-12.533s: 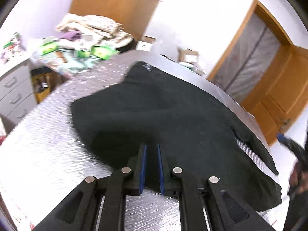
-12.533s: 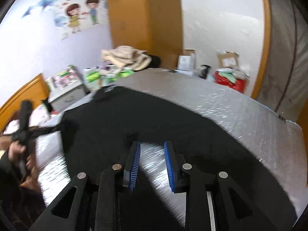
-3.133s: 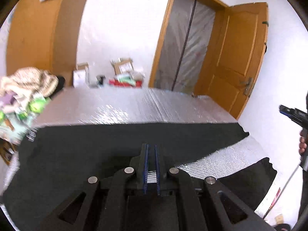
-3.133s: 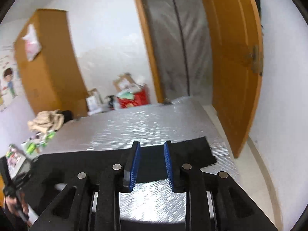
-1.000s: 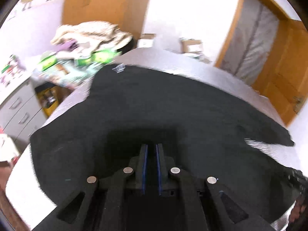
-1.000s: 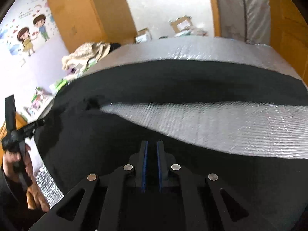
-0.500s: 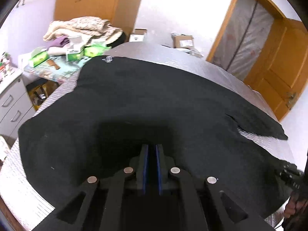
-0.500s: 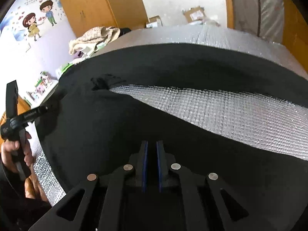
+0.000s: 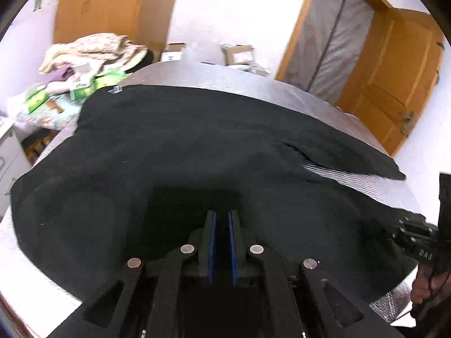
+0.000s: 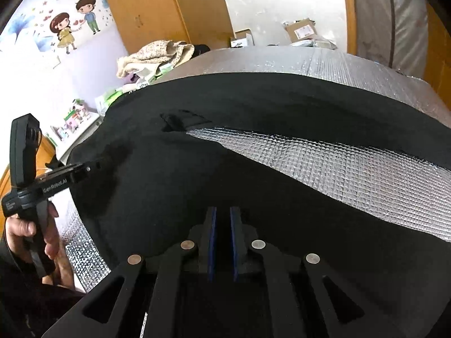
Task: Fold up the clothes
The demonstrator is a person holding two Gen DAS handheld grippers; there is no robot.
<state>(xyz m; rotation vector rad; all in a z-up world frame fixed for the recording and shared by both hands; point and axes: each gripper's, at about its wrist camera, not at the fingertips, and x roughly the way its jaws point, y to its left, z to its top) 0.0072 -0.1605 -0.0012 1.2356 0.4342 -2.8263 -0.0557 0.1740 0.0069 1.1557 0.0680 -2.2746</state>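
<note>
The black garment looks soft and floppy, not stiff at all. It will bend anywhere and sag if lifted, and it looks light. It should not break or slip much. The best place to hold it is at an edge or a corner, with one pinch on each side, so the cloth can be lifted and laid over itself without bunching.

It is plain black all over, wide and mostly flat. A long piece, maybe a sleeve or a leg, runs off to the far right in front of the left gripper. A small clear tag sits at its far left corner.

The garment lies spread on the shiny silver mat, straight ahead of both grippers and under them. In front of the right gripper a wedge of bare mat shows between two parts of the cloth.

The left gripper's blue pads are close together with black cloth in the thin gap, so it looks pinched on the near edge of the garment. The right gripper looks the same, pinched on the near edge too.

A heap of other clothes sits far off to the left, past the mat.
</note>
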